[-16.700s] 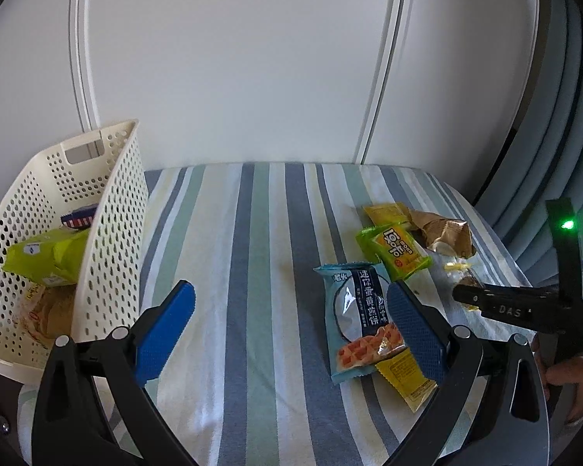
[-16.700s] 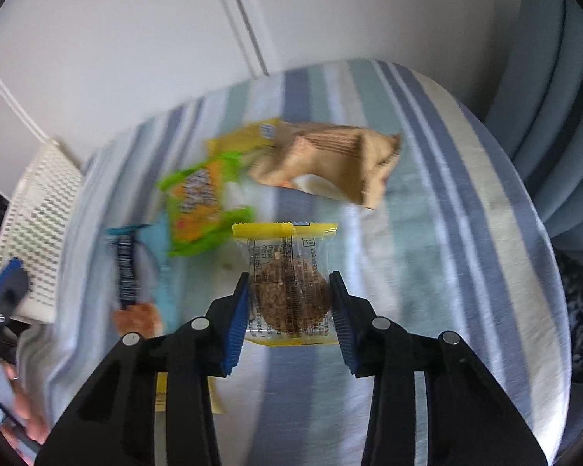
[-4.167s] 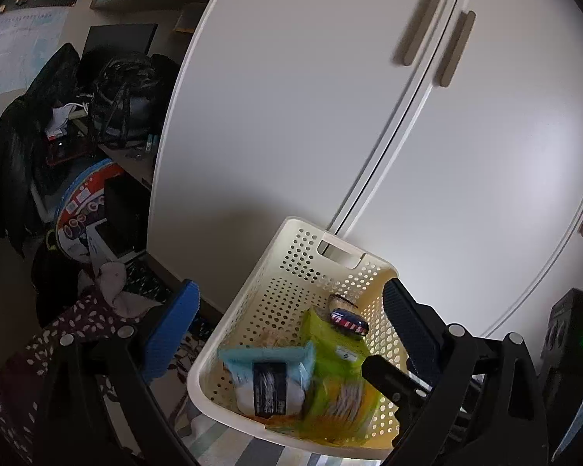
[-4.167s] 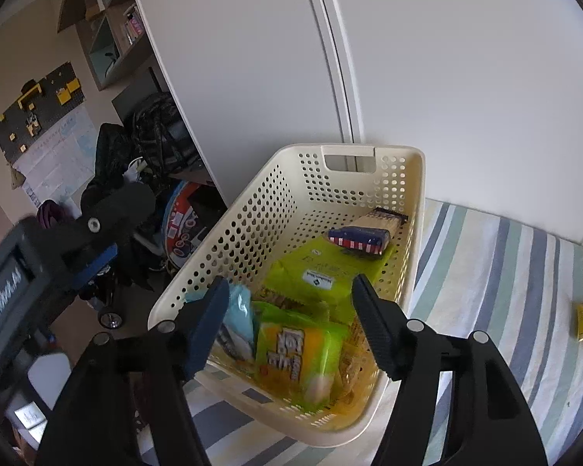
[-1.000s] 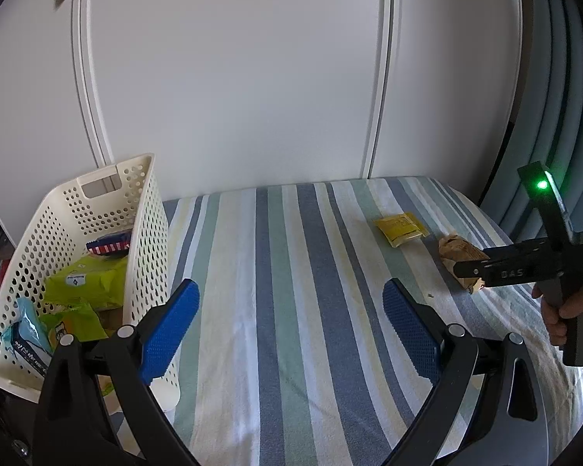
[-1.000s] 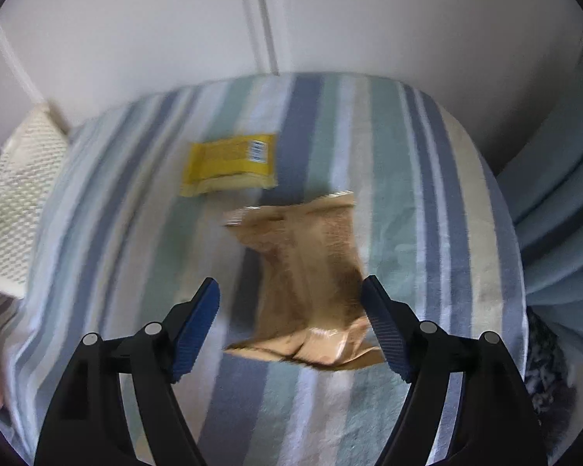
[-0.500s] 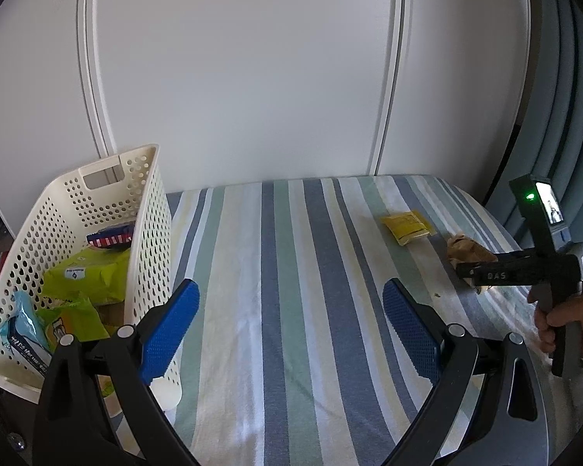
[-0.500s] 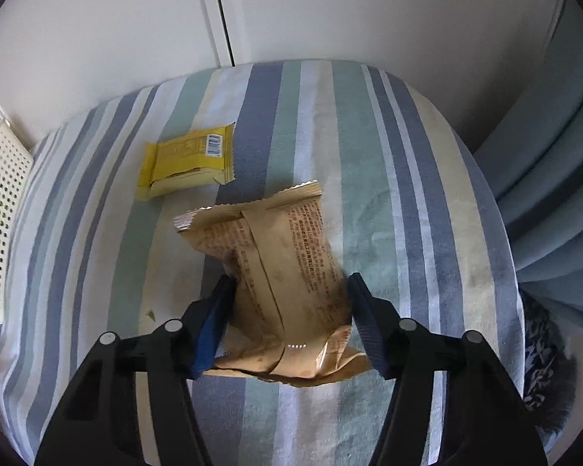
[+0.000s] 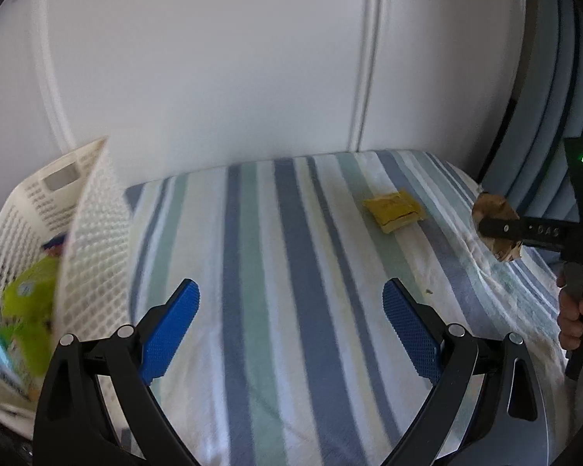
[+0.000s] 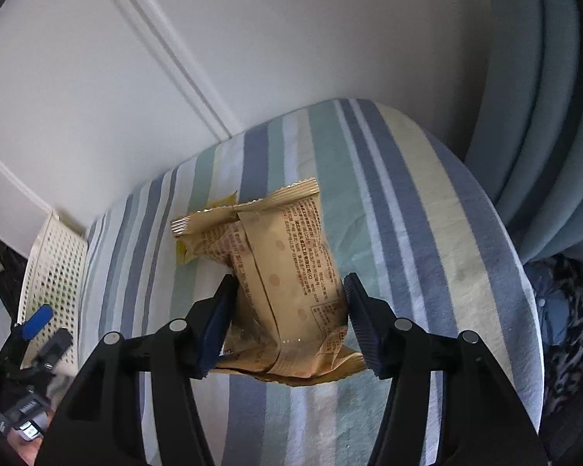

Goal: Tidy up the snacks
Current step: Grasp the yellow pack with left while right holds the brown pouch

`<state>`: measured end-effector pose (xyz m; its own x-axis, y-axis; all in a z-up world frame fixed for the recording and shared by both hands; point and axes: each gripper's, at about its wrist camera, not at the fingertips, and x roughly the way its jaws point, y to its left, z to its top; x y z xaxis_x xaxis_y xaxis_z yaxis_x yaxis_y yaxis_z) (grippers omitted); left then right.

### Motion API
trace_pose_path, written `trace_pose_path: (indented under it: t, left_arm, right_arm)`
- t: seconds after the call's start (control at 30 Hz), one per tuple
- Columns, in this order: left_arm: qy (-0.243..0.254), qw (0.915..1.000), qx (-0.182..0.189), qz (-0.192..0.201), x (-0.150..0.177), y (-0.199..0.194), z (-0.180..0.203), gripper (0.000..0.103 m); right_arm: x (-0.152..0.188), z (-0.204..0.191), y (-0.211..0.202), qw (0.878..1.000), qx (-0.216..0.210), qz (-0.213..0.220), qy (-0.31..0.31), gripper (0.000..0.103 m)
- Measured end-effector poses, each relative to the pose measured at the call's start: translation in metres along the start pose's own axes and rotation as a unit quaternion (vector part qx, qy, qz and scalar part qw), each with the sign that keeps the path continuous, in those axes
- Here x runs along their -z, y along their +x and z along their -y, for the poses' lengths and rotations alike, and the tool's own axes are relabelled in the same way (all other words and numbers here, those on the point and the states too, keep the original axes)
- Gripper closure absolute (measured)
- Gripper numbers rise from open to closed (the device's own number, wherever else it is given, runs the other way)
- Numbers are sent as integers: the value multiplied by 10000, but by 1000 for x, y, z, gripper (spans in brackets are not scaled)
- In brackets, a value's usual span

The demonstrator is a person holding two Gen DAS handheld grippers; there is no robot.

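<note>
My right gripper (image 10: 289, 310) is shut on a crinkled brown snack packet (image 10: 287, 272), its blue pads pressing both sides, and holds it tilted up off the striped cloth (image 10: 408, 202). The left wrist view shows the same brown packet (image 9: 489, 209) raised at the far right in the right gripper (image 9: 501, 229). A small yellow packet (image 9: 394, 209) lies flat on the cloth; in the right wrist view only a corner of this yellow packet (image 10: 182, 254) shows behind the brown one. My left gripper (image 9: 291, 322) is open and holds nothing, low over the cloth's middle. The cream perforated basket (image 9: 93, 233) at the left holds several snacks.
White cupboard doors (image 9: 252, 77) stand behind the table. Blue-grey curtain folds (image 10: 544, 116) hang along the right side. A person's hand (image 9: 575, 310) grips the right tool's handle. The basket's wall (image 10: 54, 264) sits at the table's left end.
The right gripper has closed on the brown packet and raised it off the cloth. The left gripper has moved lower and nearer the table, and the basket edge is blurred.
</note>
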<state>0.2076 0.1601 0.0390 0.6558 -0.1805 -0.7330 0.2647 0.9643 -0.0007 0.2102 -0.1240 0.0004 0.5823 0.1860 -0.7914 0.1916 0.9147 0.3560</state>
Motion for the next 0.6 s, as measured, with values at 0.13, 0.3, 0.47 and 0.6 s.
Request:
trace_pose_path:
  t: [0.13,0.3,0.47,0.6]
  left_arm:
    - [643,9976,196,-160,-21,28,33,6]
    - [1344,9891,256,-549,-42,78,76,6]
    - [1724,9817,-38,-811,-54,119,101,6]
    - [1855,9781,-52,-946,-60,141,112,6]
  right_arm:
    - [-1,3,-2,9998,140,109,53,46]
    - [-4,10,-2,9996,35,153,231,46]
    - [-8,21,0,9990,-7,178,398,46]
    - [-8,26,3,9986,-26,138,504,46]
